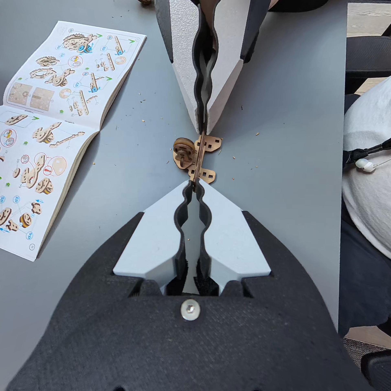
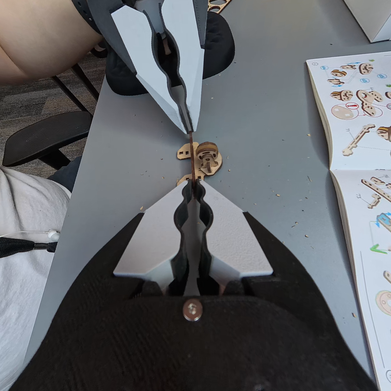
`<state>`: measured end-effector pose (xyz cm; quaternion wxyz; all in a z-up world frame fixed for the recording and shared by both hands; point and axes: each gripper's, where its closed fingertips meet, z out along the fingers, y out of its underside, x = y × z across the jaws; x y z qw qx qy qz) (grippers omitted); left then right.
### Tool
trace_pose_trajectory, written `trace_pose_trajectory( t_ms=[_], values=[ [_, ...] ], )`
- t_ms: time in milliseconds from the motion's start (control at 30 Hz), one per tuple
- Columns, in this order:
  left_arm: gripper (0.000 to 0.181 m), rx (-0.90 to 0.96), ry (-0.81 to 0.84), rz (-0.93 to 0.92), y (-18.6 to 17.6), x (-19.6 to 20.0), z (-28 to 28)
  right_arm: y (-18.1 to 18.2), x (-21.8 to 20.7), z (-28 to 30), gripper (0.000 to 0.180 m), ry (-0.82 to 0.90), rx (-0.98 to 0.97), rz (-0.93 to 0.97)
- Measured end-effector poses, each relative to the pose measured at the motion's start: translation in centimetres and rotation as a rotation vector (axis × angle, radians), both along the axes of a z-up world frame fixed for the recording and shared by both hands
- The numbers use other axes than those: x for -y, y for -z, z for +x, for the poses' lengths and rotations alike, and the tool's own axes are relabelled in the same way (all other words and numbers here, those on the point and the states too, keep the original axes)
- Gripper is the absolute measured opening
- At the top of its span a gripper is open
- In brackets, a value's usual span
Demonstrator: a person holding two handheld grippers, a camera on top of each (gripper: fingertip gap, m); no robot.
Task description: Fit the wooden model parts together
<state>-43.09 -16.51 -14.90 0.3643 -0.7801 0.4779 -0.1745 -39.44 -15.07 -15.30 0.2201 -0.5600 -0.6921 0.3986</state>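
Note:
A thin wooden strip (image 1: 200, 157) stands edge-on between my two grippers, above the grey table (image 1: 285, 148). My left gripper (image 1: 193, 183) is shut on its near end. My right gripper (image 1: 202, 131) comes in from the far side and is shut on the other end. In the right wrist view the strip (image 2: 192, 156) runs from my right gripper (image 2: 192, 184) to the left gripper (image 2: 190, 130). Under the strip lies a flat wooden plate with square holes (image 1: 211, 143), bearing a round layered wooden knob (image 1: 183, 148) (image 2: 208, 155). I cannot tell whether the strip touches the plate.
An open instruction booklet (image 1: 53, 127) (image 2: 359, 169) lies beside the parts. A person in a white shirt (image 1: 364, 169) (image 2: 21, 232) sits at the table edge. A black pad (image 2: 220, 42), a white box (image 2: 370, 17) and a perforated wooden sheet (image 2: 218, 5) are at the far end. Wood chips are scattered around. My right fingertips sit around 5 cm from my left ones.

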Motion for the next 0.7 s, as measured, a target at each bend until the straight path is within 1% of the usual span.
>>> trace_pose_trajectory(
  t_ms=[500,700],
  values=[
    [0.001,0.003,-0.003,0.007,0.03,-0.06,-0.05,0.11,0.11,0.01,0.003,-0.013,0.020,0.099],
    [0.001,-0.047,-0.002,0.054,0.04,-0.13,-0.18,0.12,0.02,-0.11,0.002,0.006,0.049,0.107]
  ],
)
